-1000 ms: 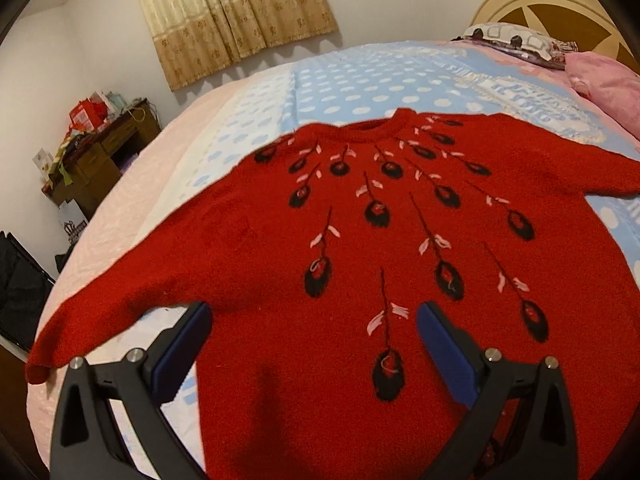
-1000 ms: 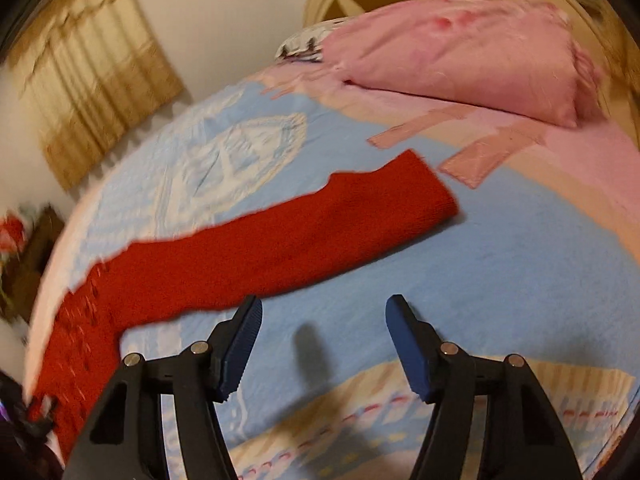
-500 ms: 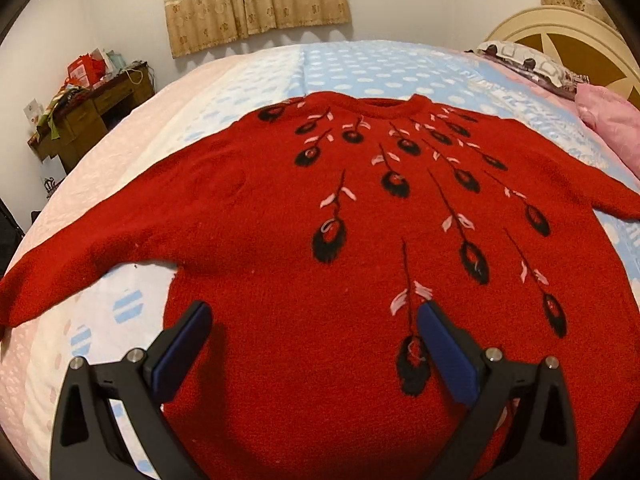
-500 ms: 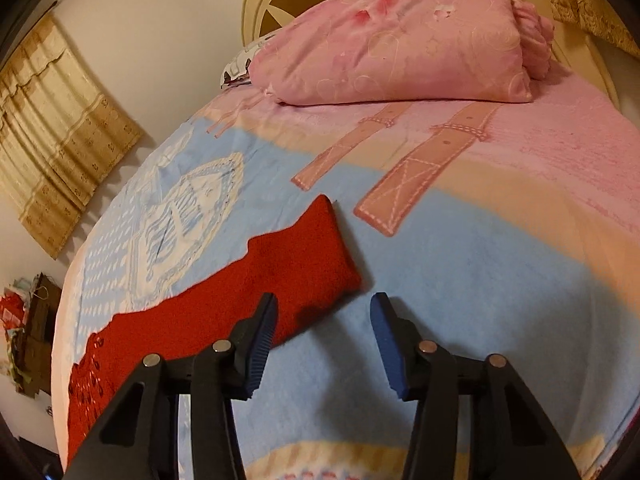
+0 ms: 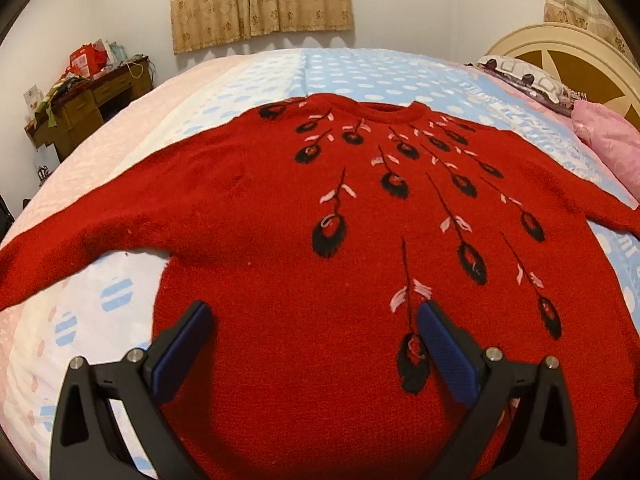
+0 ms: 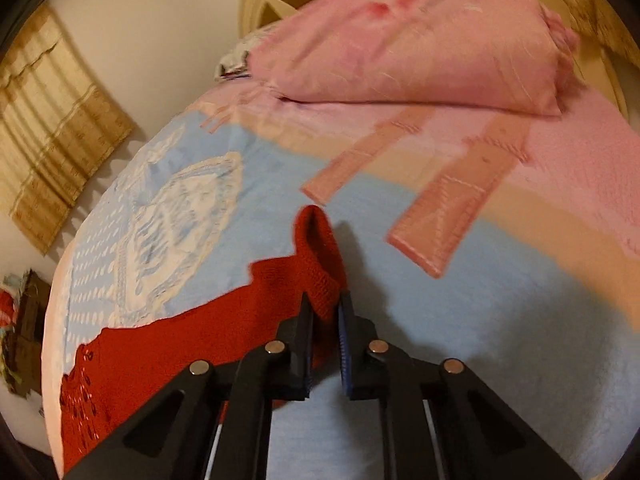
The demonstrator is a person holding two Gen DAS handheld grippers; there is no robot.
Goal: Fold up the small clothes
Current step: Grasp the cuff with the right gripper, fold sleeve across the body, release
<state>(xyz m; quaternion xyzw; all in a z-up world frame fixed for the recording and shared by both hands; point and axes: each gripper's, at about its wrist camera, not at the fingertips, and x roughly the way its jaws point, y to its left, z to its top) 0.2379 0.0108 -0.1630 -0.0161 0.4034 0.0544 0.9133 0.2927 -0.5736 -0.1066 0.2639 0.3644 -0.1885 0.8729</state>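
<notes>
A red knit sweater (image 5: 280, 208) with black feather motifs lies flat, front up, on the bed, both sleeves spread out. My left gripper (image 5: 314, 316) is open and empty, hovering over the sweater's lower hem area. In the right wrist view, my right gripper (image 6: 325, 304) is shut on the cuff end of the sweater's right sleeve (image 6: 320, 248), which is lifted and bunched off the blanket. The sweater body shows at the lower left of that view (image 6: 132, 364).
The bed (image 5: 360, 76) has a blue, white and pink blanket. A pink pillow (image 6: 408, 44) lies by the cream headboard (image 5: 560, 52). A cluttered wooden desk (image 5: 84, 96) stands at the far left by the wall. Curtains (image 5: 260, 0) hang behind.
My right gripper moved onto the sleeve cuff and shut on it, lifting the end. My left gripper shifted slightly over the sweater's hem and stayed open.
</notes>
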